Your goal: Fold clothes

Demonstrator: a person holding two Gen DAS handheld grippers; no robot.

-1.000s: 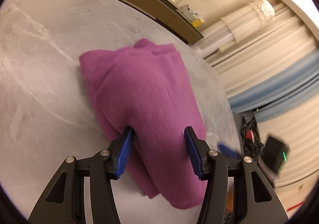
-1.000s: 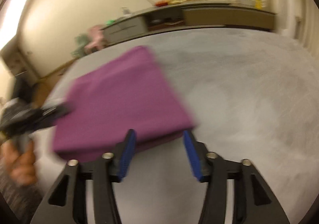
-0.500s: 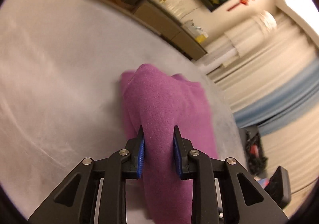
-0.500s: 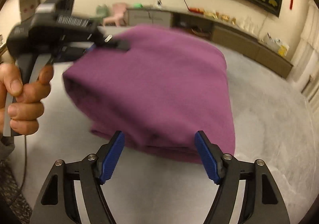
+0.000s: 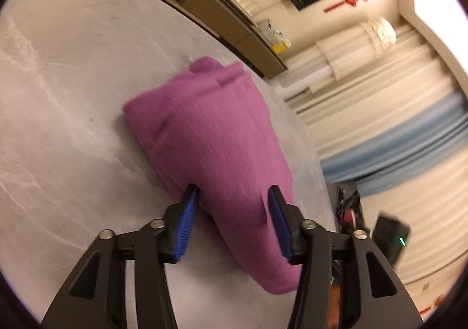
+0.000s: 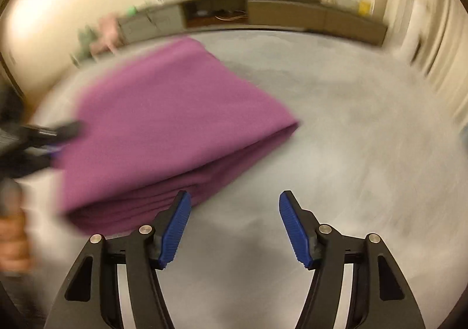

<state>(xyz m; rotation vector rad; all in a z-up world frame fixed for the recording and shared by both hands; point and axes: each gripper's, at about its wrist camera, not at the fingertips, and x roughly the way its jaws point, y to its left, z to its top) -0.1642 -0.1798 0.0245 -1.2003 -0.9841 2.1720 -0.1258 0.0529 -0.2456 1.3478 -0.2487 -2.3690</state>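
Where grey marbled tabletop [image 5: 73, 112] bears purple cloth [image 5: 210, 136] — sideboard [image 6: 292, 14] behind | left gripper [image 5: 232, 223], right gripper [image 6: 234, 226] spread.

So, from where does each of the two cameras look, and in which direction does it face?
Left wrist: sits on the left gripper, looks down along its open blue-padded fingers at the folded purple fleece cloth lying between them on the grey marbled table.
Right wrist: sits on the right gripper, open over bare table, facing a wooden sideboard; a hand shows at left.
Shared: the cloth, the table, the sideboard; each view also shows the other gripper.
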